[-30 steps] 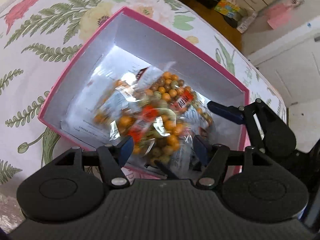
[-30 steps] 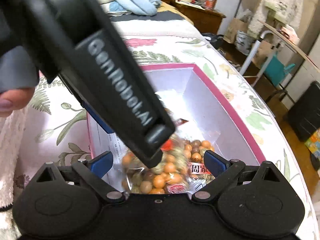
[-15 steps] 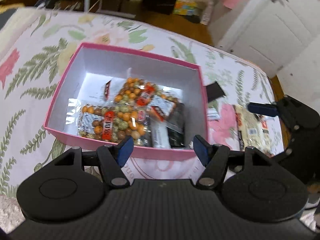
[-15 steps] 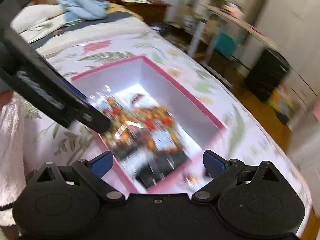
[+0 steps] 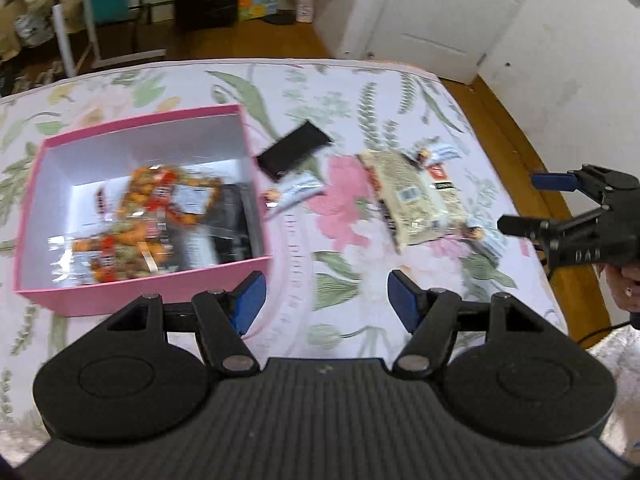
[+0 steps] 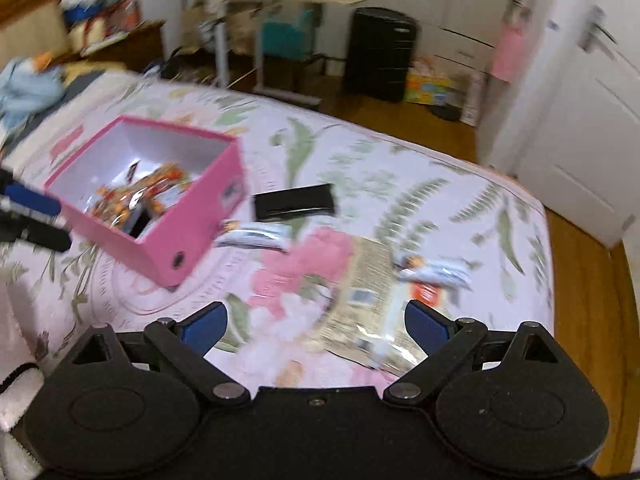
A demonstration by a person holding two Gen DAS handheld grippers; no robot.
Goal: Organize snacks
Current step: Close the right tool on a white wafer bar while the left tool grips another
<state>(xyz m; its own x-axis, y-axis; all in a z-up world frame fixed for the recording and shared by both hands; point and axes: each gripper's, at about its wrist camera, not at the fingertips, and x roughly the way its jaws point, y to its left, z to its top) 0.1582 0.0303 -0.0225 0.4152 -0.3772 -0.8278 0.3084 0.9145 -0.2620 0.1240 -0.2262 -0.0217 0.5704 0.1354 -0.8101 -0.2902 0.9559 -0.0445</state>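
Observation:
A pink box (image 5: 144,292) (image 6: 192,236) stands on the floral bed cover and holds clear bags of orange and green snacks (image 5: 160,208) (image 6: 140,196) and dark packets. Outside it to the right lie a black packet (image 5: 294,150) (image 6: 294,202), a small silver packet (image 5: 298,192) (image 6: 252,236), a large pale bag (image 5: 416,196) (image 6: 360,300) and more silver packets (image 6: 436,272). My left gripper (image 5: 324,304) is open and empty, above the cover right of the box. My right gripper (image 6: 316,326) is open and empty, above the pale bag; it also shows in the left wrist view (image 5: 532,204).
The bed edge and wooden floor (image 6: 592,320) lie to the right. A white door (image 5: 436,12), a black cabinet (image 6: 380,52), a metal-legged desk (image 6: 256,40) and a colourful box (image 5: 258,0) stand beyond the bed's far edge.
Both grippers have pulled back up out of the box and swung right, leaving the snack bag inside it. The loose packets beside the box have come into view.

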